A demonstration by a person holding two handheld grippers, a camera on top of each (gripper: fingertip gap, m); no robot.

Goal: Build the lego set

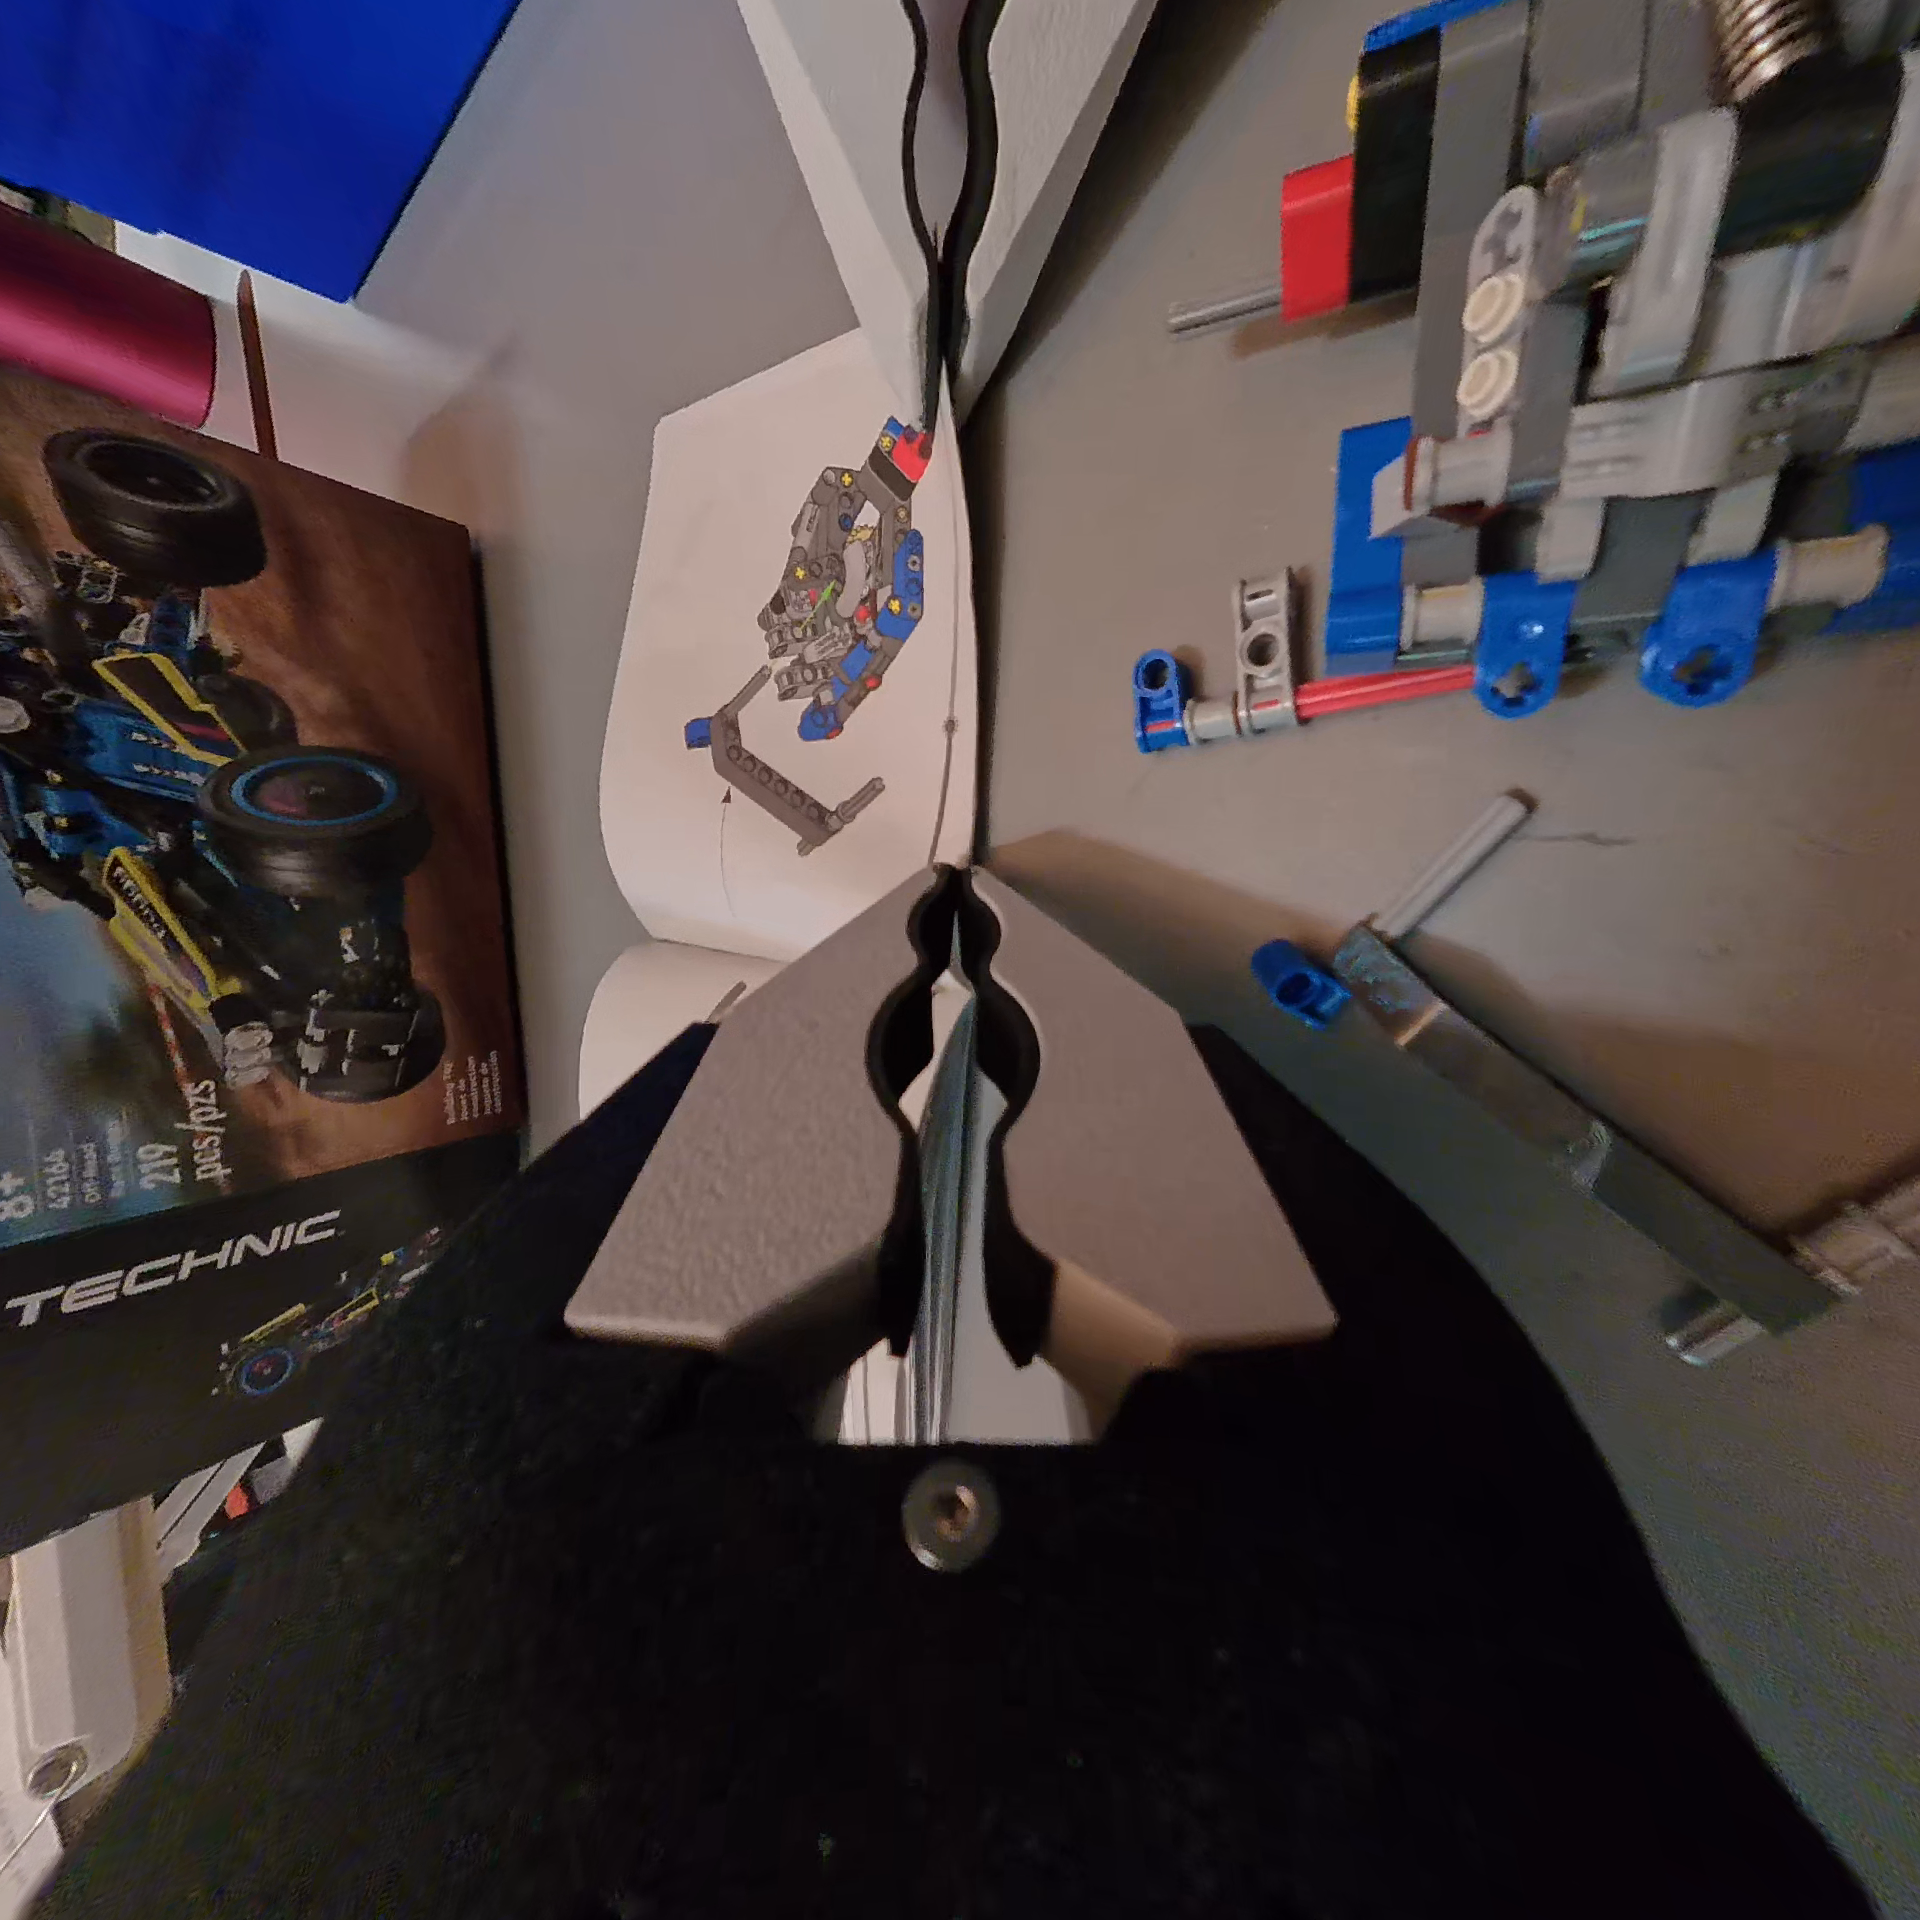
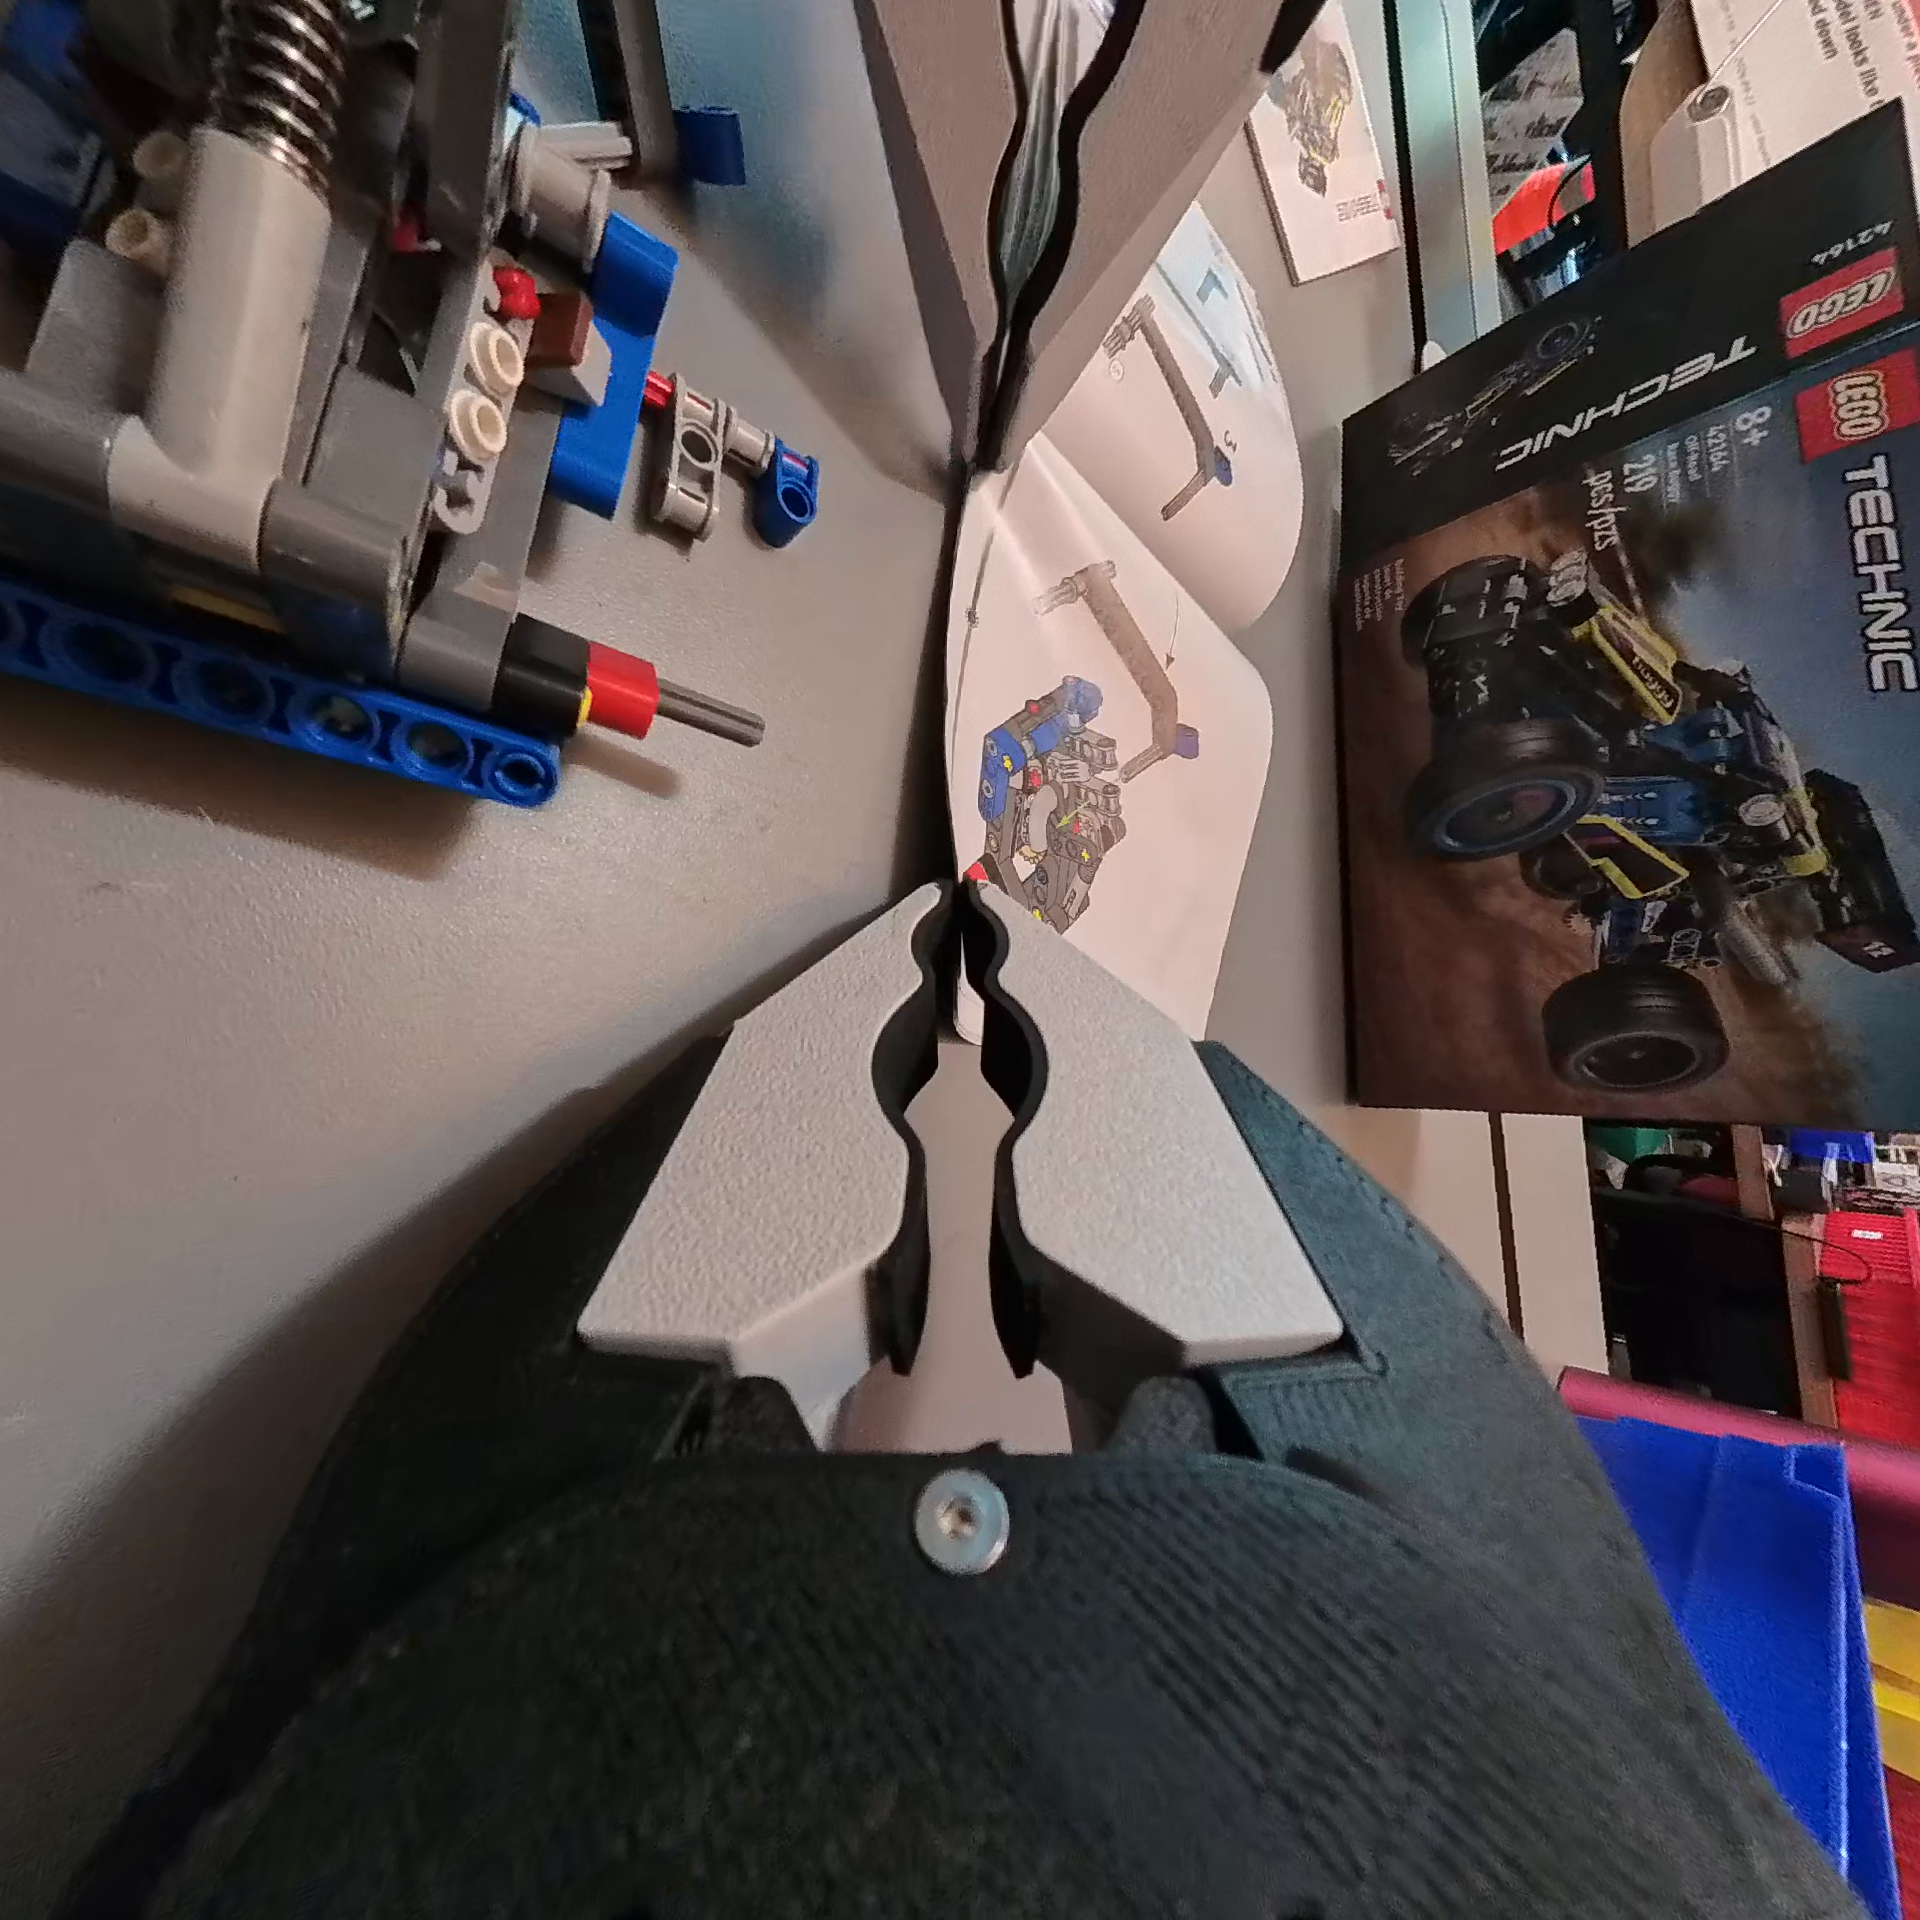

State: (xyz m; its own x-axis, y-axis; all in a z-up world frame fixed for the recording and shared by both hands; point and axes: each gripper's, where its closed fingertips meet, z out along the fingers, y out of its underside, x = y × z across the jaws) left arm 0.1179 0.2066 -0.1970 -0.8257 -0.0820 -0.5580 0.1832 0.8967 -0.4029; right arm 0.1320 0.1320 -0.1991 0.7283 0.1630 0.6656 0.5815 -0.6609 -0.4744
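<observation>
My left gripper (image 1: 954, 878) is shut on an edge of the instruction booklet (image 1: 790, 644), whose pages show between the jaws. My right gripper (image 2: 958, 896) is shut on the opposite edge of the booklet (image 2: 1112, 727). Each gripper shows at the top of the other's view, the right one (image 1: 948, 312) and the left one (image 2: 995, 343). The part-built grey and blue chassis (image 1: 1621, 364) lies on the grey table and also shows in the right wrist view (image 2: 291, 447). A small red-axle subassembly (image 1: 1247, 686) lies beside it, as does a dark grey beam (image 1: 1507, 1101) with a blue pin.
The set's box (image 1: 239, 831) lies left of the booklet and is also in the right wrist view (image 2: 1621, 779). A blue bin (image 2: 1745, 1621) and a red container (image 2: 1870, 1320) stand past the table edge. Bare grey table (image 2: 312, 1039) lies in front of the chassis. The gap from one gripper's tips to the other's is roughly 9 centimeters. Between my left fingertips and the small red-axle subassembly (image 1: 1247, 686) there is roughly 6 centimeters. The right camera catches it too, in the right wrist view (image 2: 714, 432).
</observation>
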